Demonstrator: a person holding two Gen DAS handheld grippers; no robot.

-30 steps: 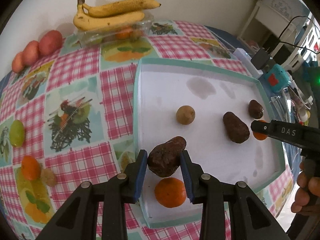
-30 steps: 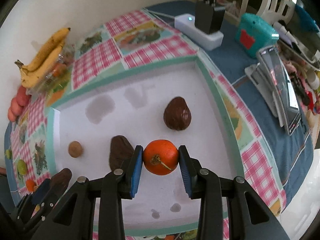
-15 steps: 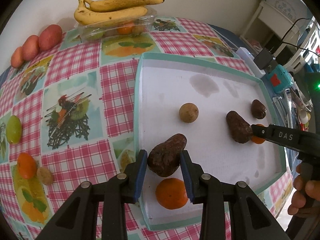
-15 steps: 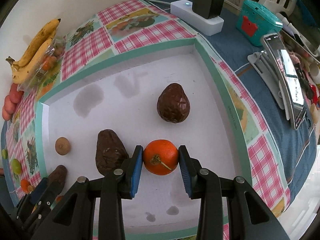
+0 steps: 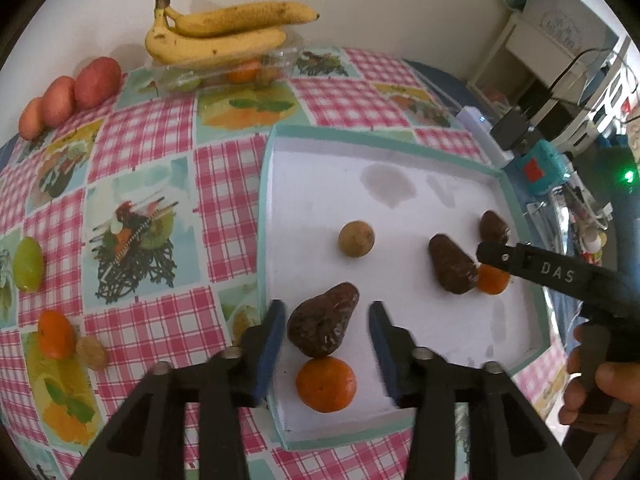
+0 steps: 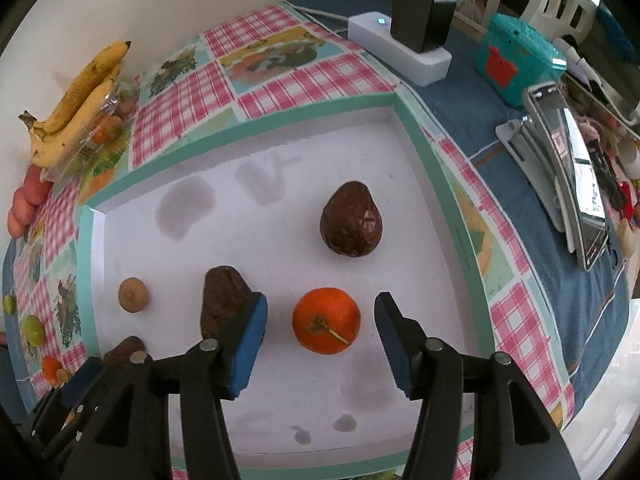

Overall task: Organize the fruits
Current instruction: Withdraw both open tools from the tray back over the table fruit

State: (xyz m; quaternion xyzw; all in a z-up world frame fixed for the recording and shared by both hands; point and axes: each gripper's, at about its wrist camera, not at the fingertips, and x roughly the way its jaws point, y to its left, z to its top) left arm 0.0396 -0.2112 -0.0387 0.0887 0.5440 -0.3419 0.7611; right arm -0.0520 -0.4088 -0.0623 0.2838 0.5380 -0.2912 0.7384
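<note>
Both grippers, left [image 5: 326,330] and right [image 6: 320,326], jaws just spread, released. Wrinkled brown avocado [image 5: 322,326] and round orange tangerine [image 6: 326,320] loose on white foam tray [image 6: 280,152]. Risk imo: tangerine rolls if pad clips it lifting out.

Both wrist cameras look steeply down, close, onto one shared tray [image 5: 265,216]

Checked table [image 5: 152,148] bearing white tray [image 5: 280,136]
</note>
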